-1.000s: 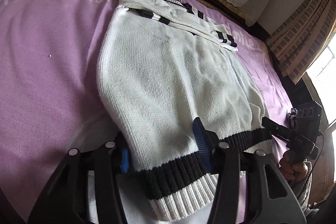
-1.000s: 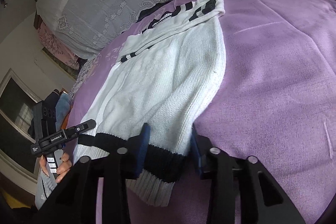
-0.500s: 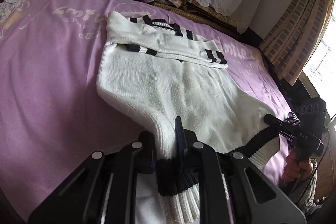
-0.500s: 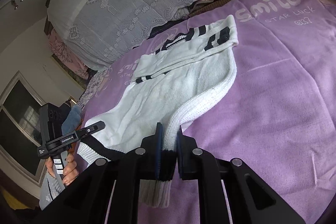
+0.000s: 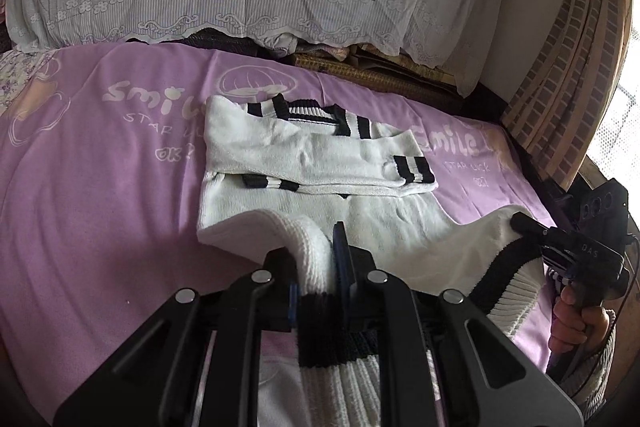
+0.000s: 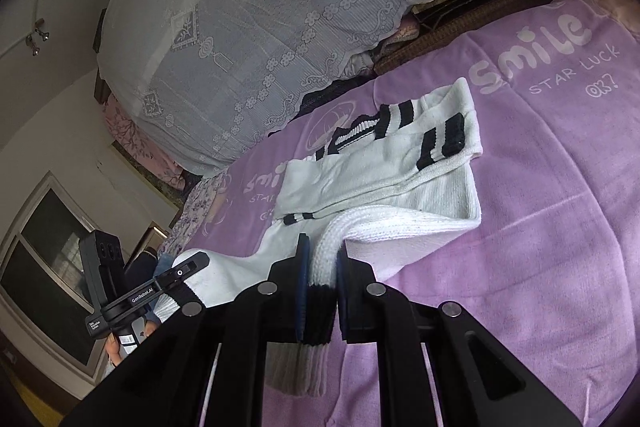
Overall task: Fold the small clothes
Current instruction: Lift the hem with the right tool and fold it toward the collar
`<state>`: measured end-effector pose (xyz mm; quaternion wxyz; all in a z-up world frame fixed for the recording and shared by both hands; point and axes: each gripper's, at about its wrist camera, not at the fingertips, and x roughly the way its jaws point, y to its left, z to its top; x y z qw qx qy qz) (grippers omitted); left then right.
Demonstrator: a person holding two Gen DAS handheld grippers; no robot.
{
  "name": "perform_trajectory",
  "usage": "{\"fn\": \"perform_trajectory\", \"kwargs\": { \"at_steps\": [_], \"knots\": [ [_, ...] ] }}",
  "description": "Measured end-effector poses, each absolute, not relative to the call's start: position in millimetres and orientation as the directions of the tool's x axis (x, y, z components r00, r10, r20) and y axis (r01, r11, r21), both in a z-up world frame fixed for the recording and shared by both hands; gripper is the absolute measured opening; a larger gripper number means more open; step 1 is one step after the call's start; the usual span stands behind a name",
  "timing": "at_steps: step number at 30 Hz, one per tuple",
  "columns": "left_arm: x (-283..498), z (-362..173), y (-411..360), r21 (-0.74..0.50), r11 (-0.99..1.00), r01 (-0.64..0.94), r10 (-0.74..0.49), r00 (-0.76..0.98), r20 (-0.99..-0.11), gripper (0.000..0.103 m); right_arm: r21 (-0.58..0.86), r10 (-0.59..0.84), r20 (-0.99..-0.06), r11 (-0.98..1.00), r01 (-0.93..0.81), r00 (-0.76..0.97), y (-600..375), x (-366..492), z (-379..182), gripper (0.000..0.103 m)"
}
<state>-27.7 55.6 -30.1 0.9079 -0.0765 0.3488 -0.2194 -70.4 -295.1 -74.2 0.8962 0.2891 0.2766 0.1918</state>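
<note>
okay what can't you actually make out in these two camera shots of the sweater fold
- Left wrist view: the sweater hem's lowest part is cut off by the bottom edge, behind the left gripper.
- Right wrist view: the hem drops behind the right gripper.
- Both views: what lies under the lace cover at the purple sheet's far end.

The ribbed black-and-white hem of the white knit sweater point(image 5: 352, 379) runs off the bottom edge in the left wrist view, hidden partly behind the black linkage of the left gripper point(image 5: 316, 291). The person's hand point(image 5: 580, 323) holding the right gripper point(image 5: 520, 223) is cut off at the right. What lies under the white lace cover point(image 6: 248, 39) stays hidden.
</note>
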Motion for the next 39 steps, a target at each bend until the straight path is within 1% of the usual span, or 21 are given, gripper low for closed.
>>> {"fn": "perform_trajectory", "kwargs": {
  "at_steps": [8,18,27,34,39],
  "knots": [
    [2,-14,54,-0.286,0.904,0.317,-0.427,0.692,-0.582,0.013,0.654,0.503,-0.351,0.735,-0.178,0.789,-300,-37,-60,0.012],
    [55,-7,45,-0.286,0.916,0.281,-0.399,0.715,-0.574,0.012,0.711,0.492,-0.313,0.688,-0.144,0.812,-321,17,-54,0.012],
    [110,-2,42,-0.291,0.928,0.232,-0.364,0.728,-0.581,0.012,0.733,0.476,-0.311,0.671,-0.110,0.823,-329,72,-54,0.012],
    [135,-13,32,-0.270,0.937,0.223,-0.344,0.731,-0.590,0.012,0.756,0.469,-0.319,0.650,-0.078,0.824,-337,109,-68,0.012],
    [157,-25,30,-0.286,0.940,0.189,-0.329,0.732,-0.597,0.012,0.769,0.455,-0.336,0.638,-0.039,0.825,-341,135,-82,0.012]
  ]
}}
